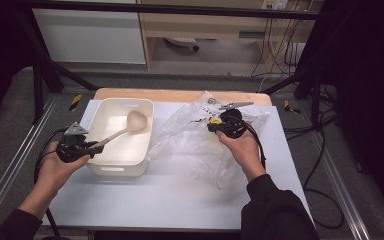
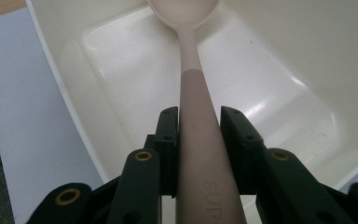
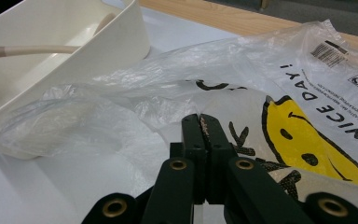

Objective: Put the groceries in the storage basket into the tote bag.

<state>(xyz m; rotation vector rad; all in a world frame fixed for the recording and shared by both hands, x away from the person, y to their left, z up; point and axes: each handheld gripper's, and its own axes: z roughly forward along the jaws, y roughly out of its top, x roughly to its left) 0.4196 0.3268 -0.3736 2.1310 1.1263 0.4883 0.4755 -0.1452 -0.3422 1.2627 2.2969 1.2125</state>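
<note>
1. Fingers [image 2: 168, 135] of the left gripper [image 1: 91, 147] are clamped on the handle of a pale spoon [image 2: 196, 140], one pad on each side. The spoon's bowl end reaches out over the white tub [image 1: 100, 167].
2. Right gripper [image 3: 200, 128] has its fingertips pressed flat together. A bit of thin film seems caught between them, probably a pinch on the clear plastic bag [image 3: 270, 93], but I can't tell for sure.
3. Spoon location: bowl [image 1: 136, 120] hangs inside the tub near its far end, and the handle crosses the near-left rim to the left gripper. It is held by the handle's tail, likely so the bowl can go in without the gripper hitting the rim.
4. The bag lies crumpled on the white table [image 1: 180, 200], just right of the tub, with its edge against the tub wall and its smiley print facing up. The right hand [image 1: 242, 147] likely steadies it so it stays put.
</note>
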